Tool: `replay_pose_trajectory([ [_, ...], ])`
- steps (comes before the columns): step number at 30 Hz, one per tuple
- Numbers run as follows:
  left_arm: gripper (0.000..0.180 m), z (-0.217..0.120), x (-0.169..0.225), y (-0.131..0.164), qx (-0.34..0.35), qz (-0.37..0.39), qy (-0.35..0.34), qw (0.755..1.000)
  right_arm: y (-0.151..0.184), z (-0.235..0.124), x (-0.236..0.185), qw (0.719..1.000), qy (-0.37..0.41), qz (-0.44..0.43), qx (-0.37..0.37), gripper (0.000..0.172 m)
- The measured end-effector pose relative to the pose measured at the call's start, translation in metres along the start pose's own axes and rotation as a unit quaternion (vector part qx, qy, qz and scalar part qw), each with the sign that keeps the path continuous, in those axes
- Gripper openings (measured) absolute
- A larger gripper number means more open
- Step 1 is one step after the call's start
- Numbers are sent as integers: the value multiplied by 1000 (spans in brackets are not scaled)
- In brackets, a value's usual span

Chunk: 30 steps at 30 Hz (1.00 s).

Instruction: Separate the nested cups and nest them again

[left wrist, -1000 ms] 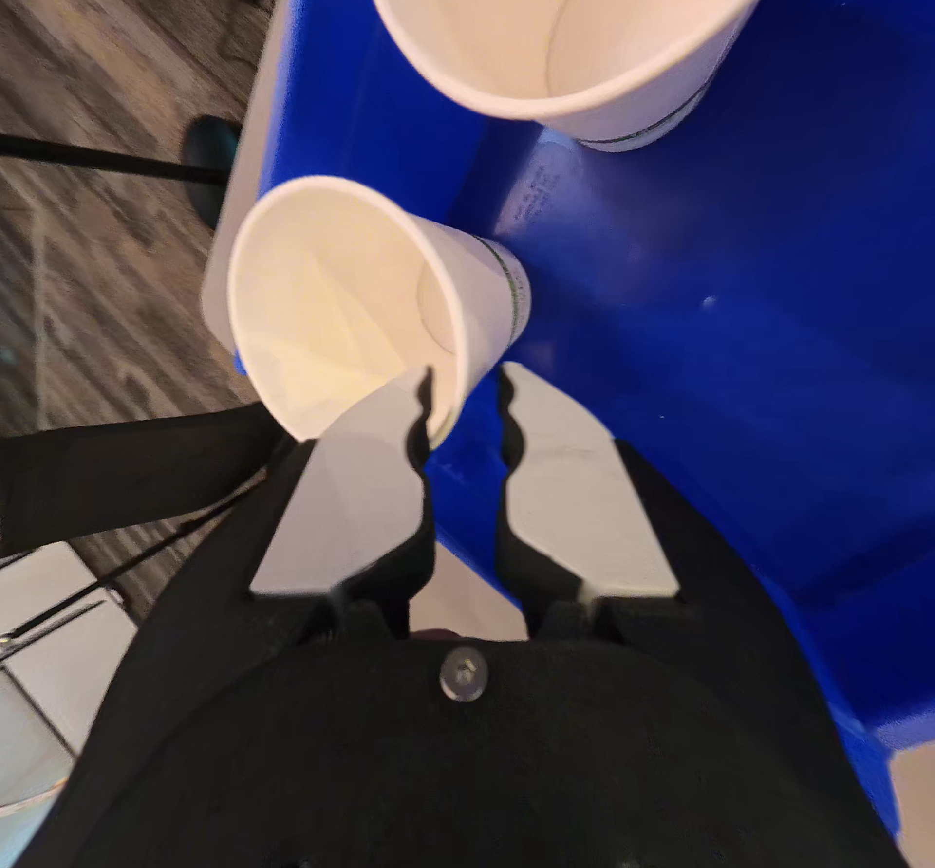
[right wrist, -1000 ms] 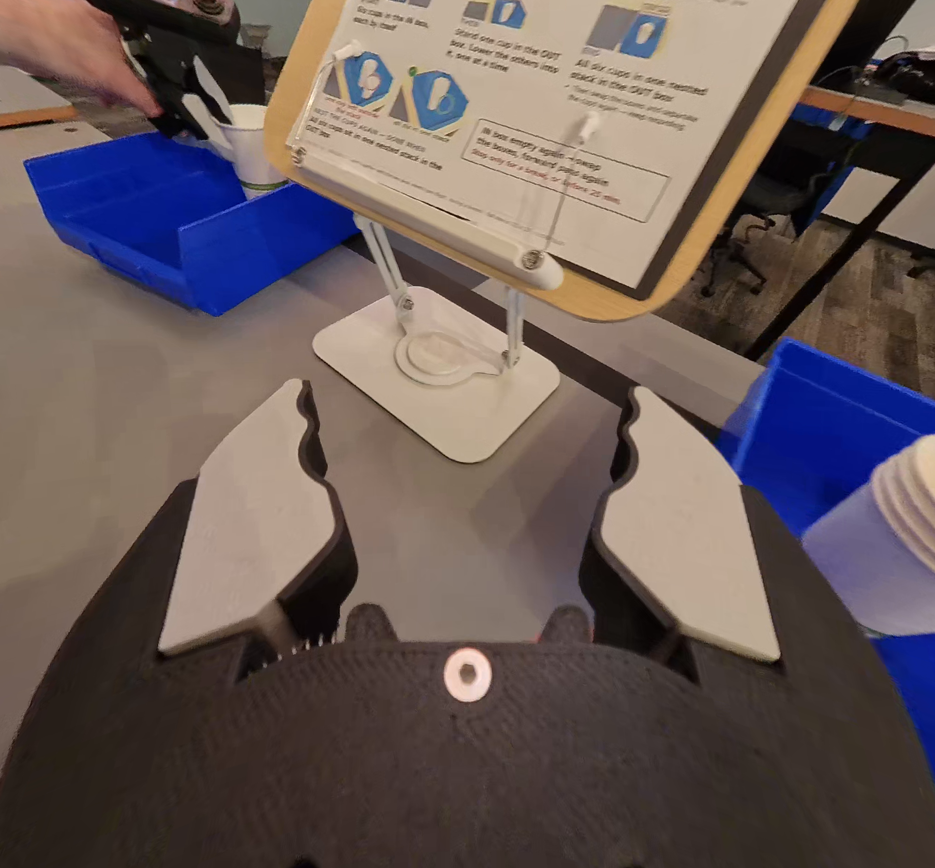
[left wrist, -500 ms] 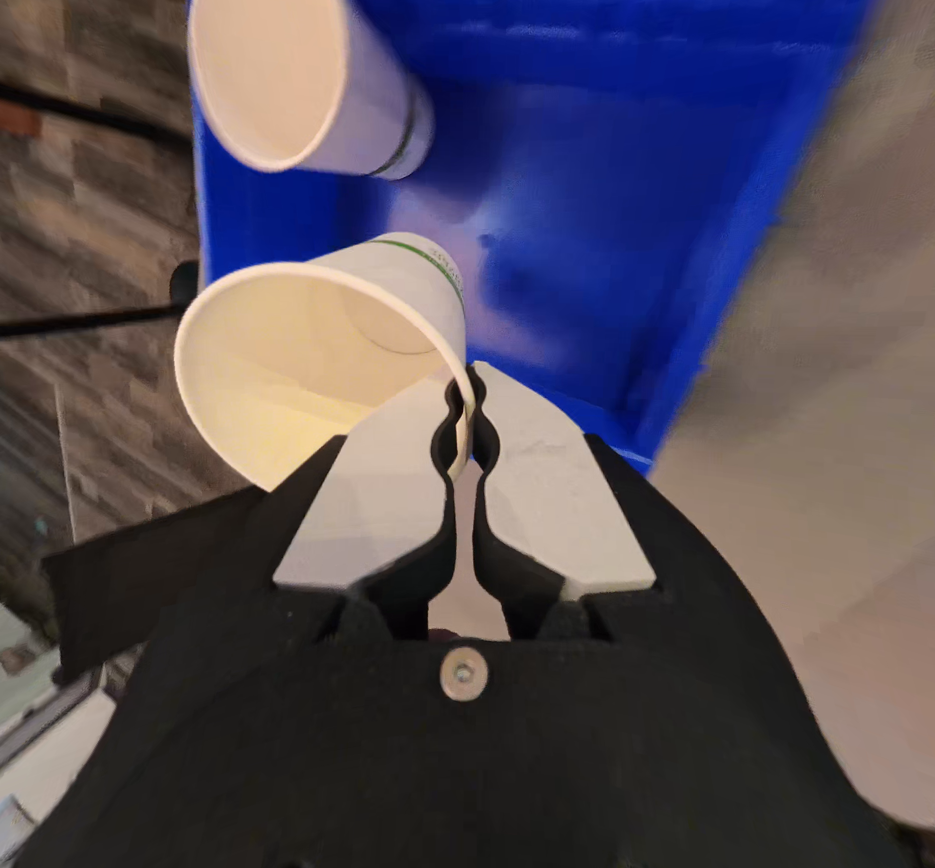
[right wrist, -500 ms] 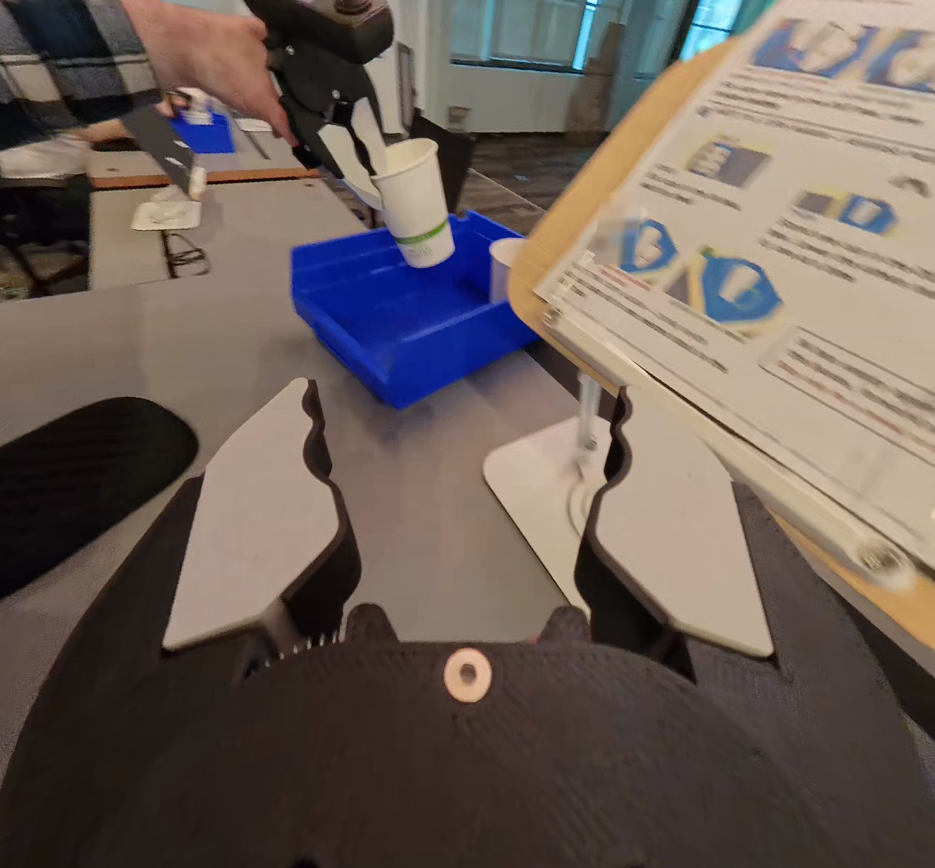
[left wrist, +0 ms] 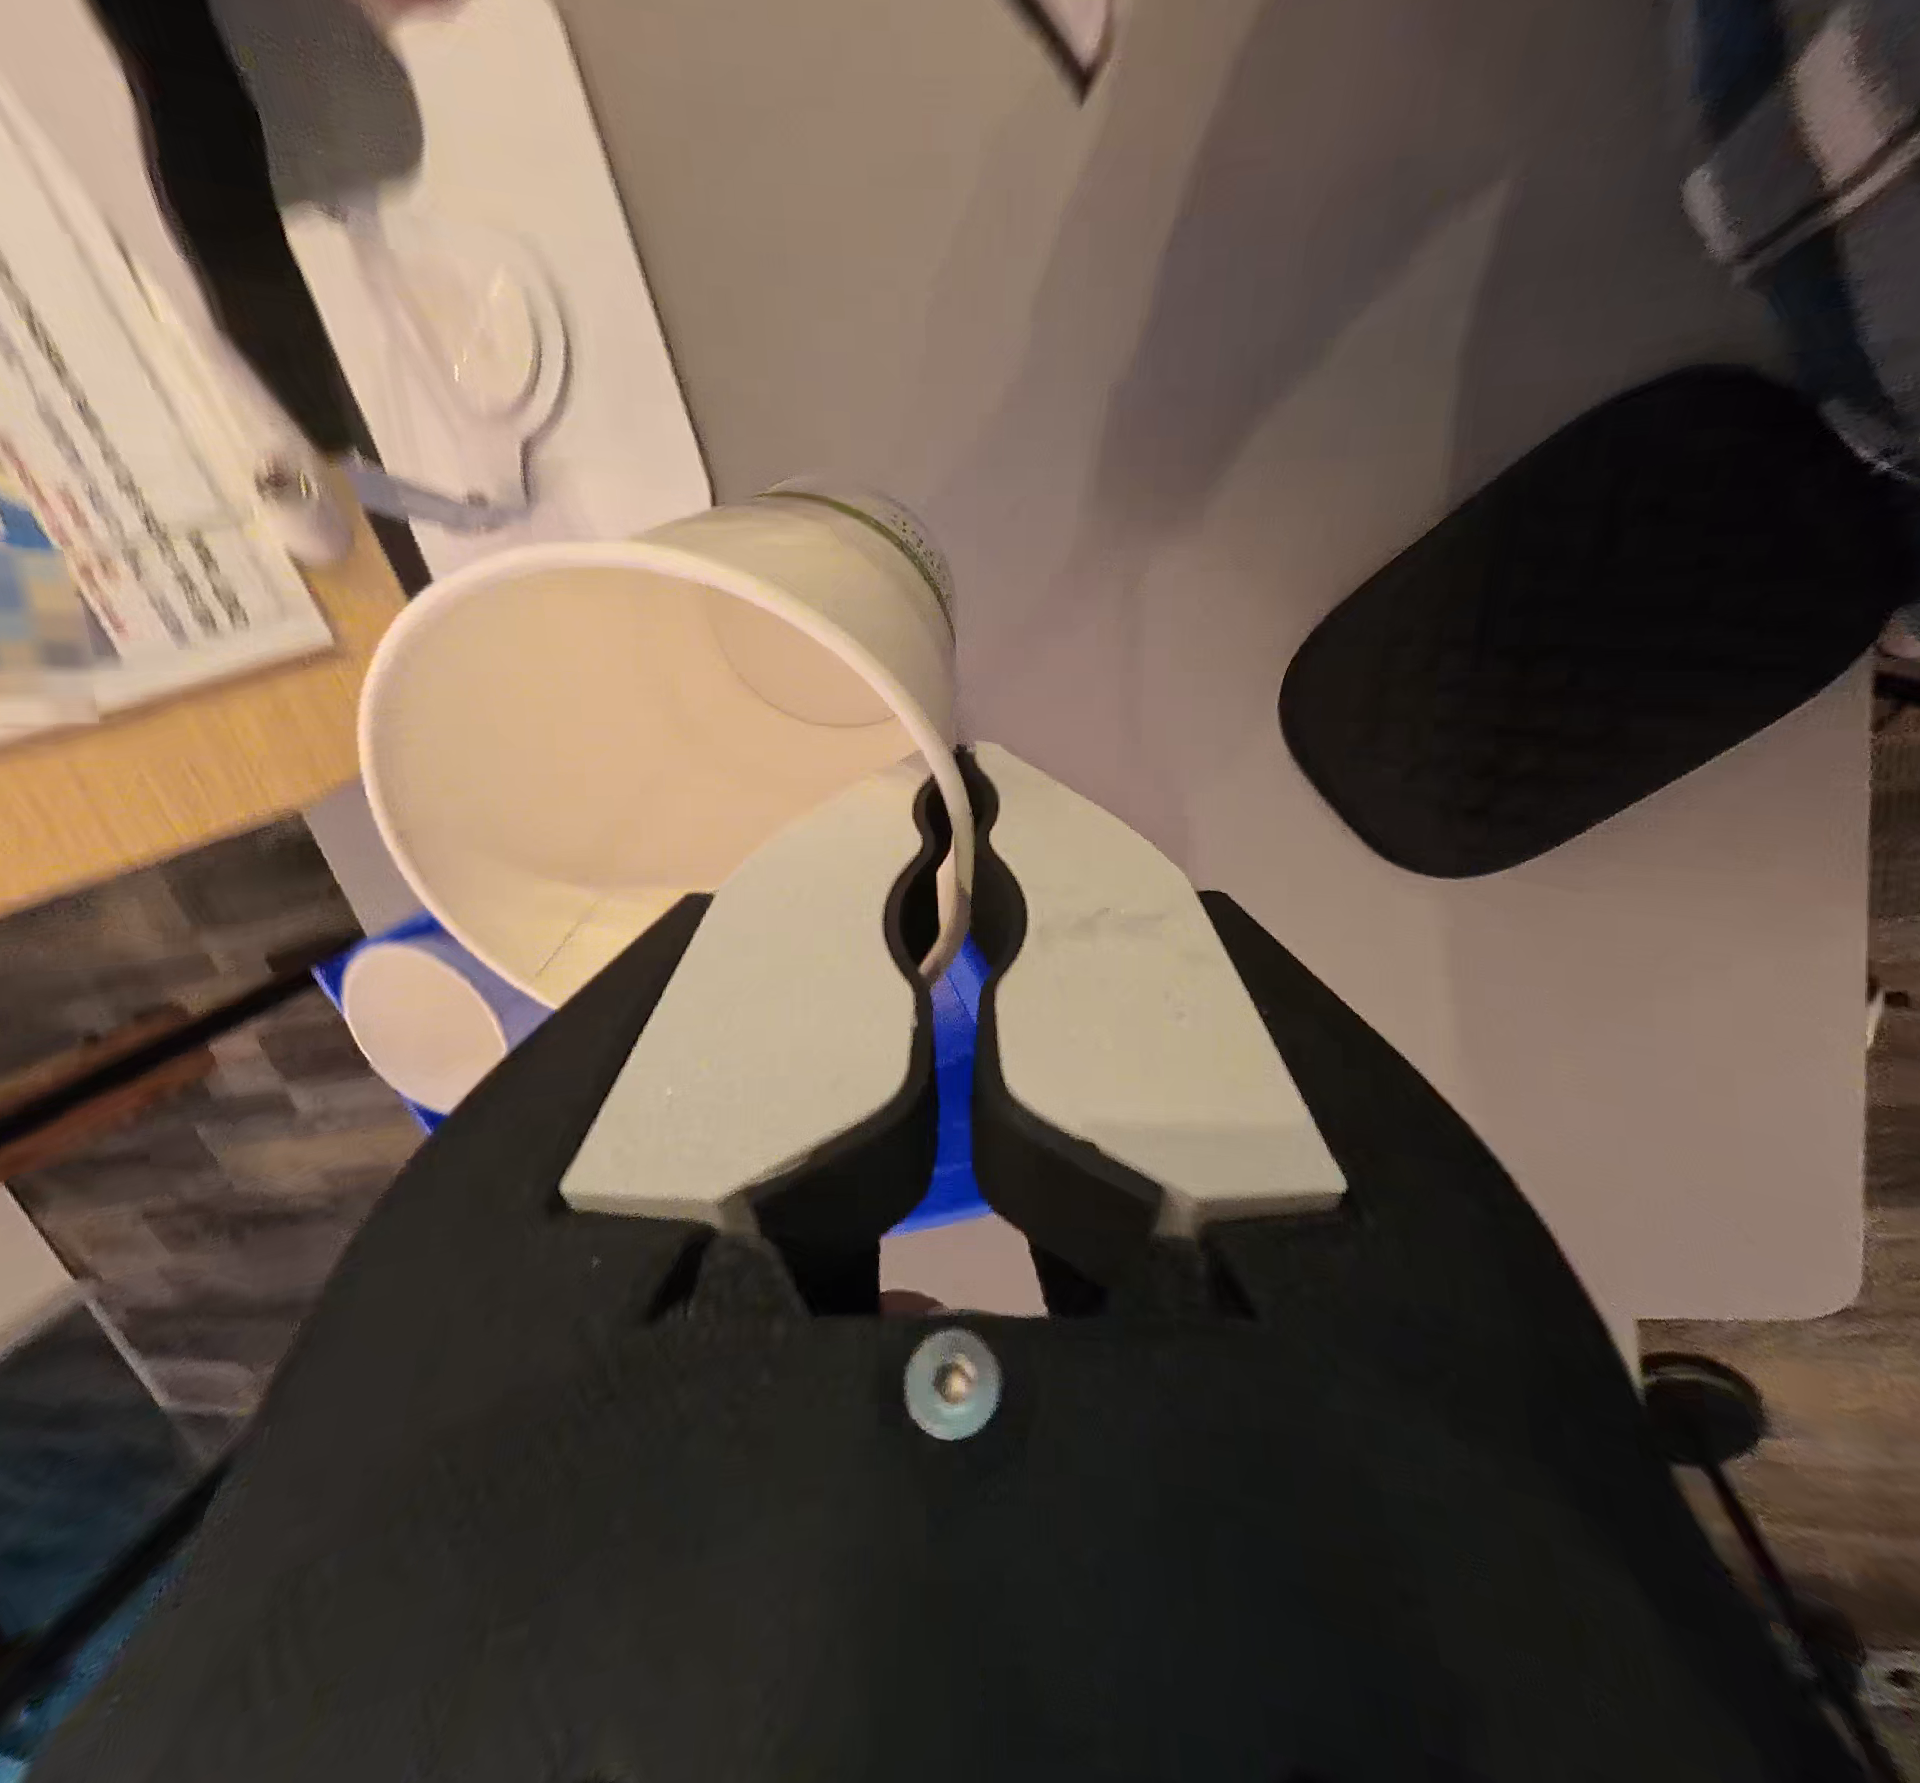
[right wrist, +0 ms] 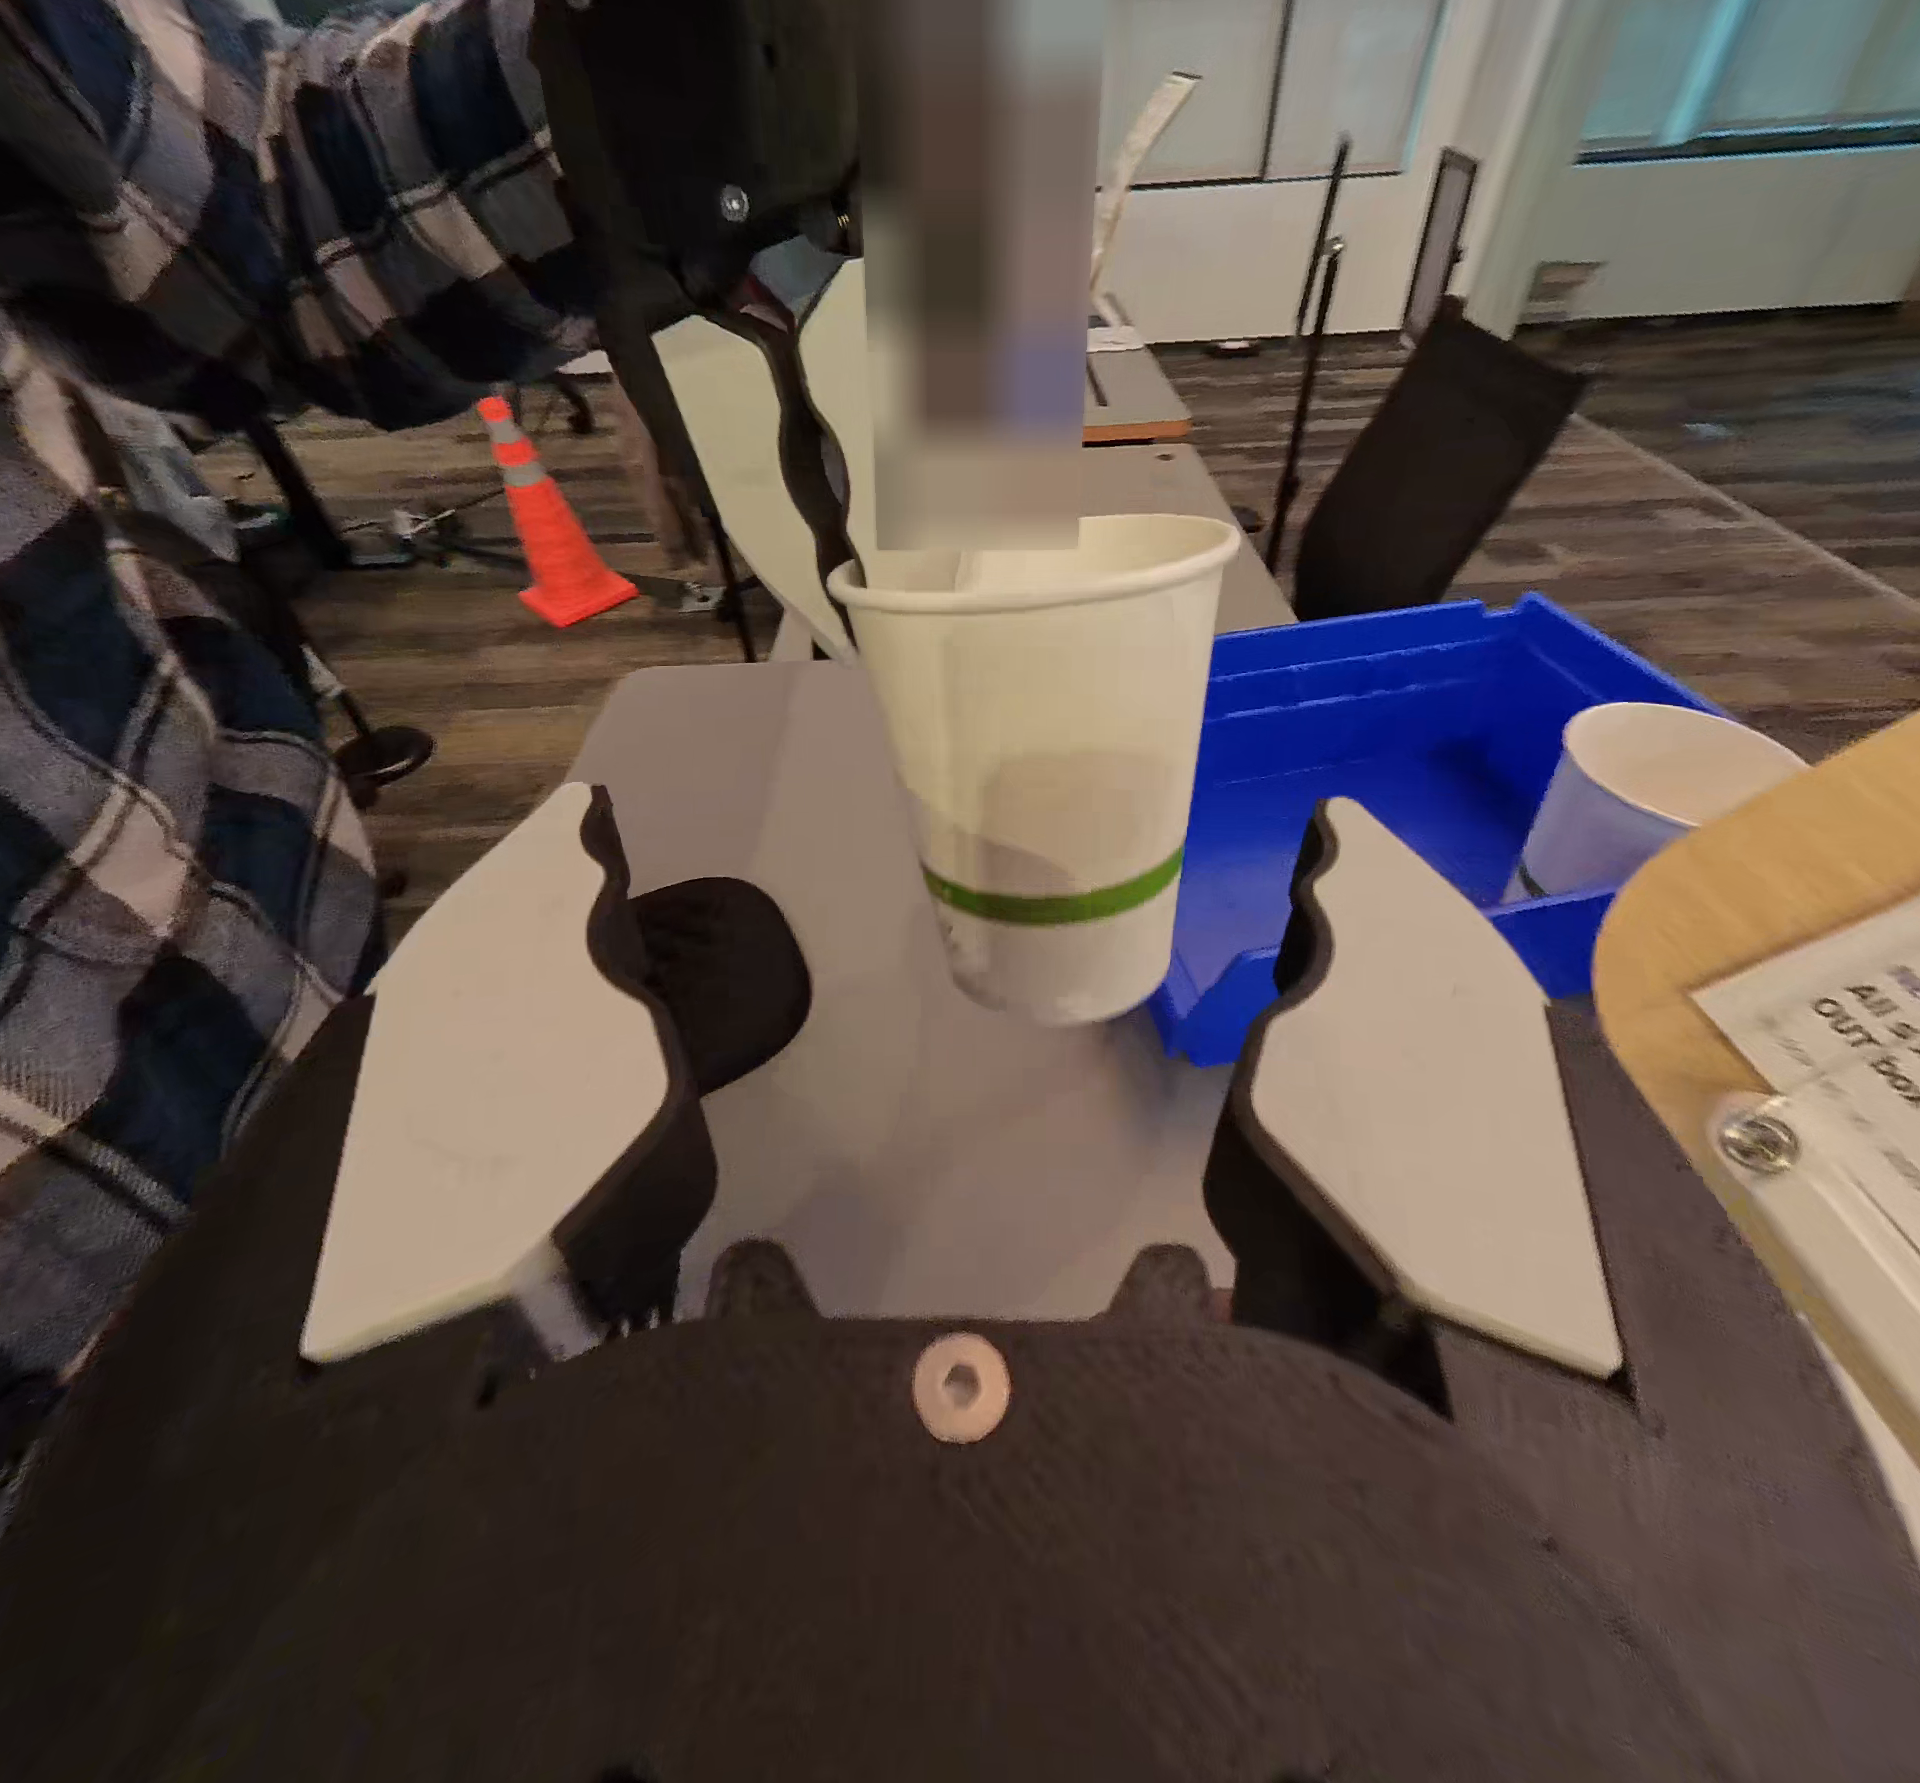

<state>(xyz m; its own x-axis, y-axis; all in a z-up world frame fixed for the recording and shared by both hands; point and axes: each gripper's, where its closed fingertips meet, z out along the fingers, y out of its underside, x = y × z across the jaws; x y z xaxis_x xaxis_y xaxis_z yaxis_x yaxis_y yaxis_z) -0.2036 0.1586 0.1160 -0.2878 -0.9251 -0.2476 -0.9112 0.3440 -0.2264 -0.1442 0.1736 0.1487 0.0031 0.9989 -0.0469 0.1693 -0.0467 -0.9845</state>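
Note:
My left gripper (left wrist: pixel 961 777) is shut on the rim of a white paper cup (left wrist: pixel 665 715) with a green band, one finger inside the cup and one outside. In the right wrist view the same cup (right wrist: pixel 1049 777) hangs upright above the grey table (right wrist: pixel 727 725), pinched at its rim by the left fingers (right wrist: pixel 805 445). My right gripper (right wrist: pixel 966 803) is wide open and holds nothing. The cup hangs ahead of it, between the lines of its two fingers and untouched by them. A second white cup (right wrist: pixel 1652 798) stands in the blue bin (right wrist: pixel 1403 694).
A black oval pad (right wrist: pixel 727 975) lies on the table left of the cup; it also shows in the left wrist view (left wrist: pixel 1579 632). A wooden instruction board (right wrist: pixel 1766 902) juts in at the right. A person's plaid sleeve (right wrist: pixel 208 279) is at the left. An orange cone (right wrist: pixel 551 528) stands on the floor.
My left gripper closed on the cup's rim, lifted it out of the blue bin and carried it over the table. My right gripper swung left to face the cup, still open.

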Motion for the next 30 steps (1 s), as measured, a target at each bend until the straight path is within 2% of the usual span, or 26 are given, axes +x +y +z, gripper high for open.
replay_pose_trajectory([
  [8, 0, 4, 10, -57, 27, 91, 51, 994, 13, -3, -24, 998, -61, -1, -31, 121],
  [14, 0, 10, 18, -86, 46, 139, 72, 987, 9, -8, -35, 997, -78, -4, -9, 110],
  [23, 1, 10, 21, -100, 67, 135, 66, 986, 6, -17, -38, 997, -74, 7, 24, 98],
  [26, 21, 6, 8, -107, 92, 101, 36, 990, 6, -28, -28, 998, -52, 22, 33, 97],
  [30, 45, -11, -15, -116, 166, 35, -18, 985, 8, -61, -4, 998, 4, 38, 42, 97],
])
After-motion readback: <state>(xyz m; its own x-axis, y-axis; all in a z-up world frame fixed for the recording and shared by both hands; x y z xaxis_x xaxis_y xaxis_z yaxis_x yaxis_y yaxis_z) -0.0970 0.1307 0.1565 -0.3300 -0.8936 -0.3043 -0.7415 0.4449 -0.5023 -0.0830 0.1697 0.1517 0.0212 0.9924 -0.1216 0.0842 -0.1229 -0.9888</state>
